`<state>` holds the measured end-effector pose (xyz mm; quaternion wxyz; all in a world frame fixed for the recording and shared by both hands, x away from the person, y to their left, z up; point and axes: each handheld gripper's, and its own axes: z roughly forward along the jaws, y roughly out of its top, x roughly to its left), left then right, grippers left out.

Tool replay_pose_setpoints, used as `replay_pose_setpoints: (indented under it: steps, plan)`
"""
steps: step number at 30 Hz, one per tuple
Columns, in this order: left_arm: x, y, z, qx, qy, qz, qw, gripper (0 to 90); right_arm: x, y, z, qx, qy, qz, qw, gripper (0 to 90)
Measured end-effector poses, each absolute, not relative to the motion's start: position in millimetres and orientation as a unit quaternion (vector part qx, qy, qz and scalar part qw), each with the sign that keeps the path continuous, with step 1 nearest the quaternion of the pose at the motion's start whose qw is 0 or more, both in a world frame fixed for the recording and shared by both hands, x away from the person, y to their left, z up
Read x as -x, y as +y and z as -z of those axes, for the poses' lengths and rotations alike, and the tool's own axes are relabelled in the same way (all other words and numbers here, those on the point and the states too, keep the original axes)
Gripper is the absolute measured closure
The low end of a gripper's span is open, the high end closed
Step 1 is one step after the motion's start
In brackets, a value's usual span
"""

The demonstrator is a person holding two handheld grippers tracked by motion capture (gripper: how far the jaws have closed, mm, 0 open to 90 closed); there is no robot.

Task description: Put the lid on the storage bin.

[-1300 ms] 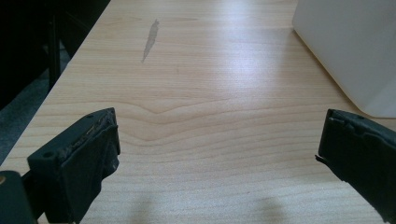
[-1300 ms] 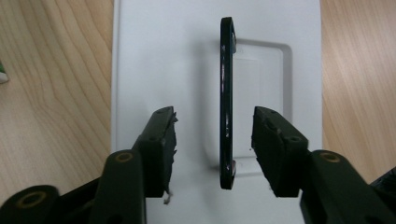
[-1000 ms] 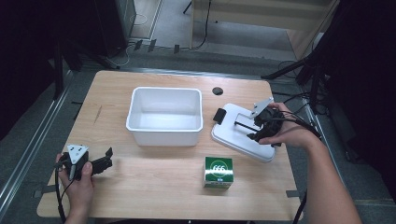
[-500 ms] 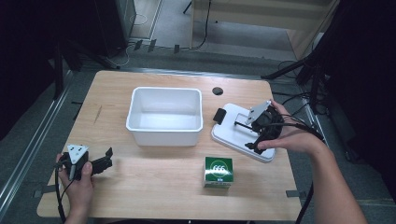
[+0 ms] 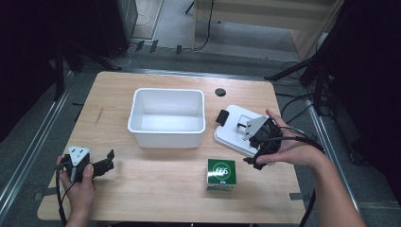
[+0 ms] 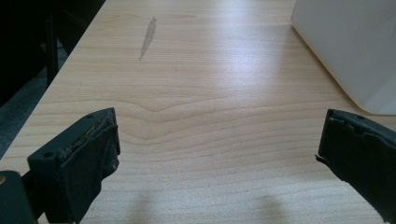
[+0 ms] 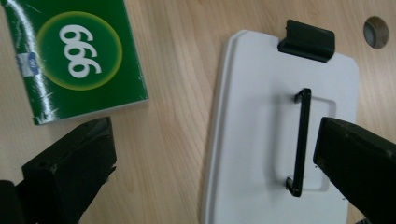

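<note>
Both claws gape wide and empty, right claw point(image 5: 249, 144) over the white lid point(image 7: 261, 140), left claw point(image 5: 111, 161) low.

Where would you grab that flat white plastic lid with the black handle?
Probably by the thin black handle in the middle of the flat white plastic lid, coming straight down from above. The lid lies flat on the wooden table, so its edges offer little to pinch, while the handle looks raised enough for jaws to close across it.
</note>
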<state>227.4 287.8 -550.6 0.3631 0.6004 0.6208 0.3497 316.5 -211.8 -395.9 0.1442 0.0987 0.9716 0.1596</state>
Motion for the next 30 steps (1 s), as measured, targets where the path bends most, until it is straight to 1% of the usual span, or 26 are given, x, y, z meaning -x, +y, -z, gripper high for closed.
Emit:
replay_pose_setpoints:
  steps: [15,30]
  plan:
    - [-227.3,287.7,550.7,-0.599,0.623,-0.348,0.364,0.0,-299.5,-191.6,405.5,-0.068,0.975,-0.167,0.131,0.0]
    - [-228.1,287.9,550.7,-0.601,0.623,-0.345,0.363,0.0,-292.0,-169.7,424.0,-0.039,0.98,-0.17,0.099,0.0]
